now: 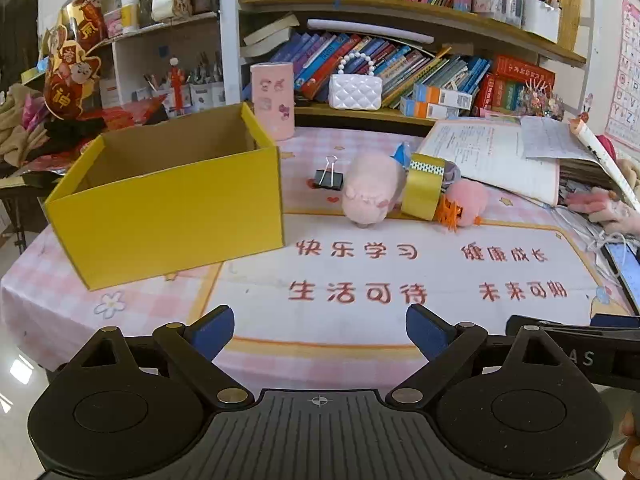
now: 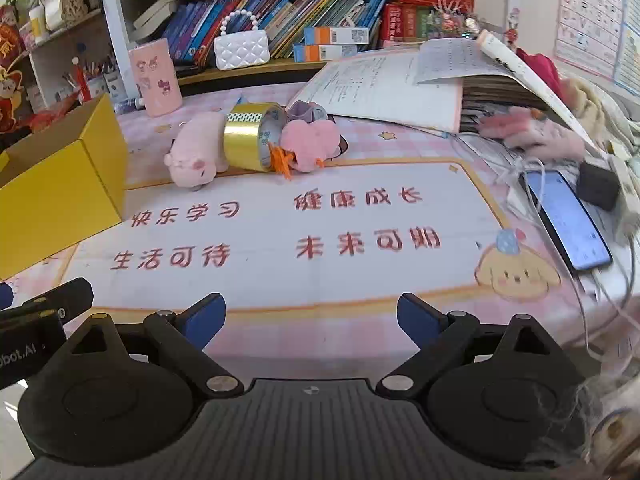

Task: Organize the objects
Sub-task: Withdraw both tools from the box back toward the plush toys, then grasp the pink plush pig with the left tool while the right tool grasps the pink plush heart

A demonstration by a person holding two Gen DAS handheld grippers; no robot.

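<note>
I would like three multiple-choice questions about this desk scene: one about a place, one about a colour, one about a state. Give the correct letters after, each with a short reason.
1. Where is the black binder clip?
A. Inside the box
B. On the table between the box and the pink pig plush
C. On the bookshelf

2. What colour is the outside of the cardboard box?
A. Yellow
B. Green
C. White

3. In what state is the right gripper?
A. Shut on the tape roll
B. Shut on nothing
C. Open, nothing between its fingers

Answers:
1 B: the clip stands on the tablecloth just left of the pink pig plush.
2 A: its outer walls are yellow.
3 C: the blue pads stand wide apart above the mat; the gold tape roll lies far off.
</note>
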